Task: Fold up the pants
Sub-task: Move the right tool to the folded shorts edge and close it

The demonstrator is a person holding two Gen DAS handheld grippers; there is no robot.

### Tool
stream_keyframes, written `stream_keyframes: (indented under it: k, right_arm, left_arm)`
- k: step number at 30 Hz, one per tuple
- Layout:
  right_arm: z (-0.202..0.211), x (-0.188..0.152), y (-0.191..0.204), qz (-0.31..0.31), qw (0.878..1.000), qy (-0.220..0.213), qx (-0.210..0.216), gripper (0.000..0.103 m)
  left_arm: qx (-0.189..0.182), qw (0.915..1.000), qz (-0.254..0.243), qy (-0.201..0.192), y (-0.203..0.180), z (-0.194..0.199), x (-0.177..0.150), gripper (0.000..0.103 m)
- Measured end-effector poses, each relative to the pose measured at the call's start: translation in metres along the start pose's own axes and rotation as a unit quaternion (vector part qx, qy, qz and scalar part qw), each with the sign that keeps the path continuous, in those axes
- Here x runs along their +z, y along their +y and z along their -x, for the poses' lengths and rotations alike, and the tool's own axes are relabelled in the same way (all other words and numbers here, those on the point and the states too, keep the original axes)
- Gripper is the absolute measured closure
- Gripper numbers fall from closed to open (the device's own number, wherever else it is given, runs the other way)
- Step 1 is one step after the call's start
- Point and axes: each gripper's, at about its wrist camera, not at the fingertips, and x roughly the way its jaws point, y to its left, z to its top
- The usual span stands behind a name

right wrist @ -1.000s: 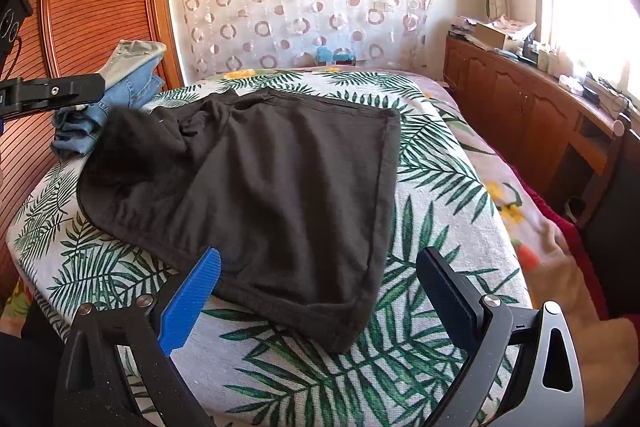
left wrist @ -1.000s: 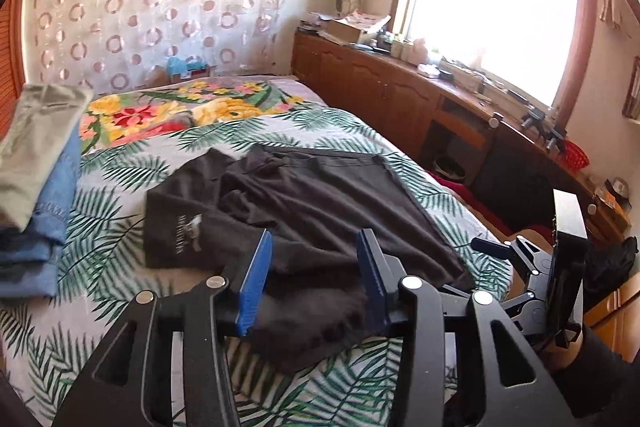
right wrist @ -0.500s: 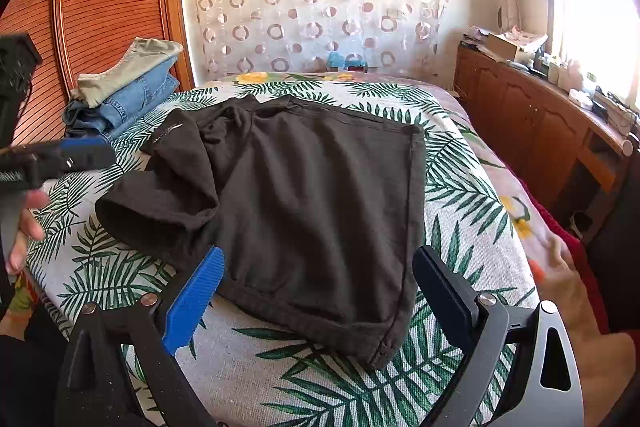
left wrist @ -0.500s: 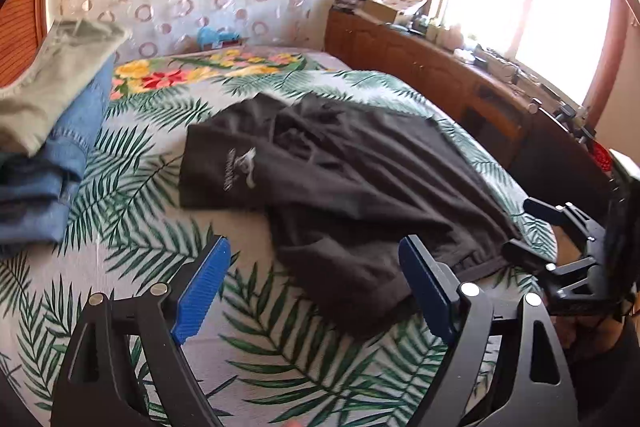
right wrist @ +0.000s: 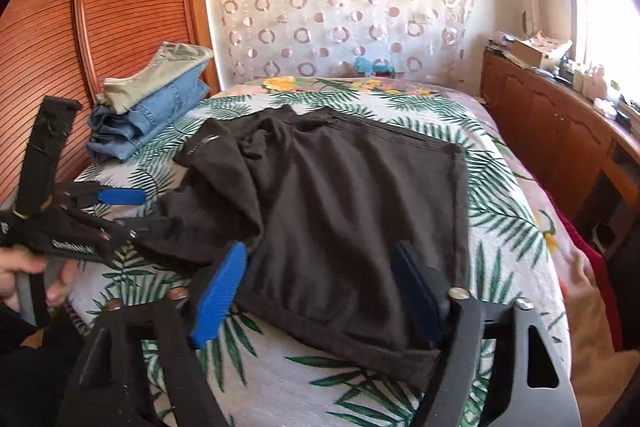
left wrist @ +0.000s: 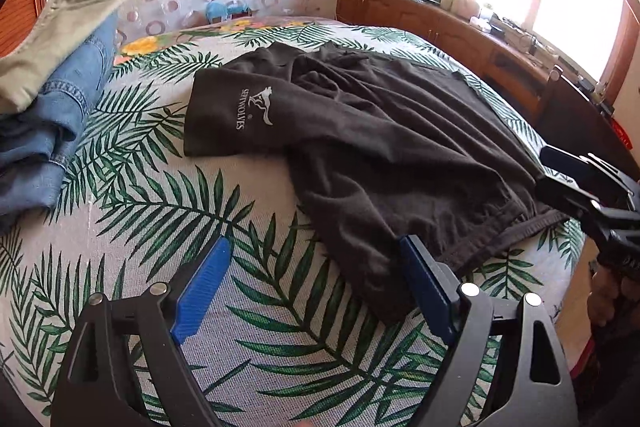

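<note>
Black pants [left wrist: 380, 147] with a white logo lie rumpled on the leaf-print bed [left wrist: 168, 211]; one leg is folded over the other. My left gripper [left wrist: 313, 243] stands open just above the sheet, nothing between its fingers, the pants' near edge by its right pad. In the right wrist view the left gripper [right wrist: 132, 209] sits at the left edge of the pants [right wrist: 352, 207]. My right gripper [right wrist: 320, 247] is closing, with the pants' near hem lying between its jaws; the pads do not press on the cloth. From the left wrist view the right gripper [left wrist: 568, 183] is at the hem's right corner.
A stack of folded jeans and khaki pants [right wrist: 148, 107] lies at the bed's far left, beside the slatted wooden wardrobe [right wrist: 100, 27]. A wooden cabinet [right wrist: 560, 131] with clutter runs along the right under the window. A patterned curtain [right wrist: 340, 7] hangs behind the bed.
My left gripper opened, dropped the dark cloth it held onto the bed, and sank toward the sheet. The right gripper's jaws narrowed around the near hem.
</note>
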Motion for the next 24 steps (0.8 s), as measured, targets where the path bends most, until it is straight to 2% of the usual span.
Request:
stream_keyframes:
  k: [2,4,10,15,24]
  right_arm:
    - [-0.006,0.001,0.001,-0.001,1.000,0.005,0.009,0.048]
    - [-0.012,0.002,0.003,-0.004,1.000,0.011,0.019,0.056]
    - [-0.030,0.007,0.009,-0.007,0.998,0.026,0.048,0.061]
    - [-0.044,0.010,0.014,-0.004,0.997,0.037,0.065,0.066]
    - [-0.056,0.016,0.020,0.006,0.995,0.038,0.087,0.088]
  left_arm:
    - [-0.002,1.0000,0.002,-0.002,0.001,0.000,0.000,0.016]
    - [-0.008,1.0000,0.002,-0.003,0.002,0.000,0.000,0.014]
    - [0.000,0.9997,-0.022,0.005,-0.004,-0.002,0.001,0.011]
    - [-0.006,0.9998,-0.017,0.003,-0.001,-0.001,0.000,0.011]
    - [-0.008,0.9998,-0.016,0.001,-0.001,-0.001,0.000,0.011]
